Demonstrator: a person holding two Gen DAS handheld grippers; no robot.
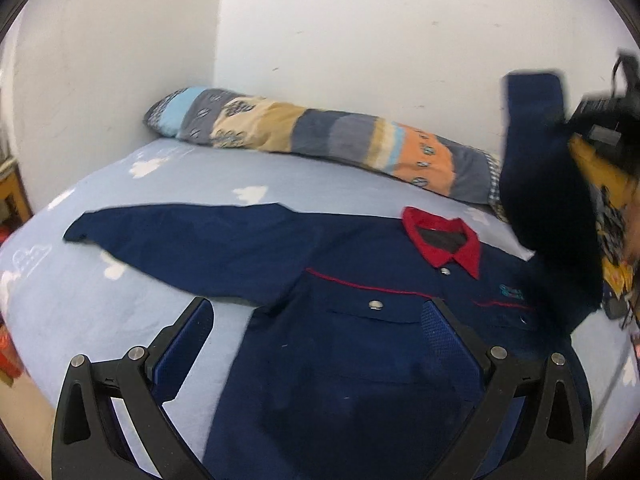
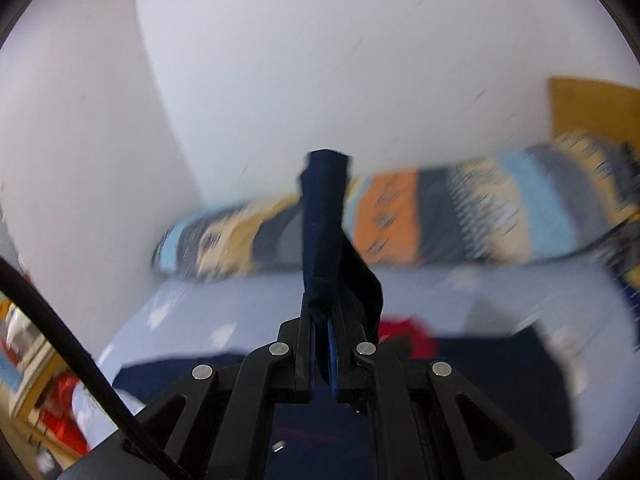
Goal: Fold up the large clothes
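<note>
Shirt (image 1: pixel 352 344), navy with a red collar (image 1: pixel 444 240), lay face-up on the blue bed (image 1: pixel 100 304). Its sleeve (image 2: pixel 324 224) rose at 12 o'clock, clamped in the right gripper (image 2: pixel 322 320). The left gripper (image 1: pixel 316 320) hovered wide open, holding nothing. A striped pillow (image 1: pixel 320 136) lay beyond.

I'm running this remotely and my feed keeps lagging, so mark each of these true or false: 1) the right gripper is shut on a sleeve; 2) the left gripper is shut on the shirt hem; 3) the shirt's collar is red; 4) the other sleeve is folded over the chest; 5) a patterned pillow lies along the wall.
1) True: the right gripper pinches the lifted sleeve of the navy shirt.
2) False: the left gripper is open and holds nothing.
3) True: the collar is red.
4) False: the other sleeve lies spread out flat on the bed sheet.
5) True: the pillow lies against the wall.
</note>
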